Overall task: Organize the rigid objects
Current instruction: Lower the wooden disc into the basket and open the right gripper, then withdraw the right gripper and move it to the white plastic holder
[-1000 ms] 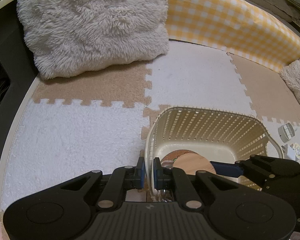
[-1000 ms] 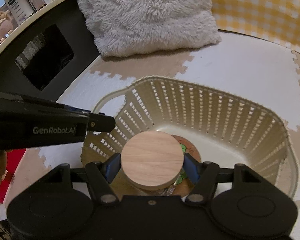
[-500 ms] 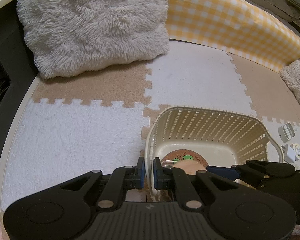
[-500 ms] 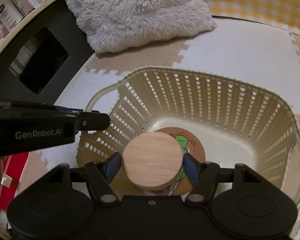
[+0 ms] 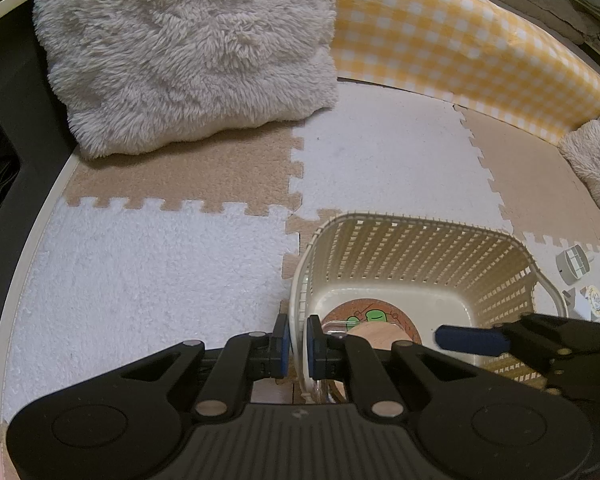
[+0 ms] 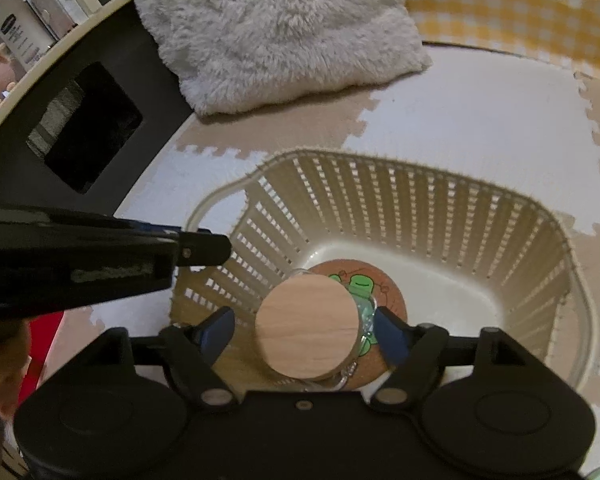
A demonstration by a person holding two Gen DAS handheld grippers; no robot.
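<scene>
Clamping the near-left rim of the cream basket [image 5: 420,228], the left gripper [image 5: 298,344] has one blue pad outside the slatted wall and one inside, pressed together on the plastic. The right gripper [image 6: 306,330] reaches into the basket over its near edge, and its jaws are opening around a glass jar with a round wooden lid [image 6: 306,326]; a gap shows on the left side of the lid, while on the right the pad looks very near the glass, though blur makes contact hard to judge. The jar stands in the near-left part of the basket floor, partly over a cork coaster with a green frog [image 6: 364,284] that lies flat there. The far and right parts of the floor are bare, with the slatted walls rising on all sides.

Around the basket lies a puzzle mat [image 5: 140,272] of white and tan tiles, open to the left and behind. A shaggy cushion [image 5: 188,52] sits at the far-left edge against a yellow checked bumper [image 5: 460,44] that curves along the back. Just right of the basket, on the mat, rest a small grey round container [image 5: 574,266] and a round badge [image 5: 596,300], near the basket's handle.
</scene>
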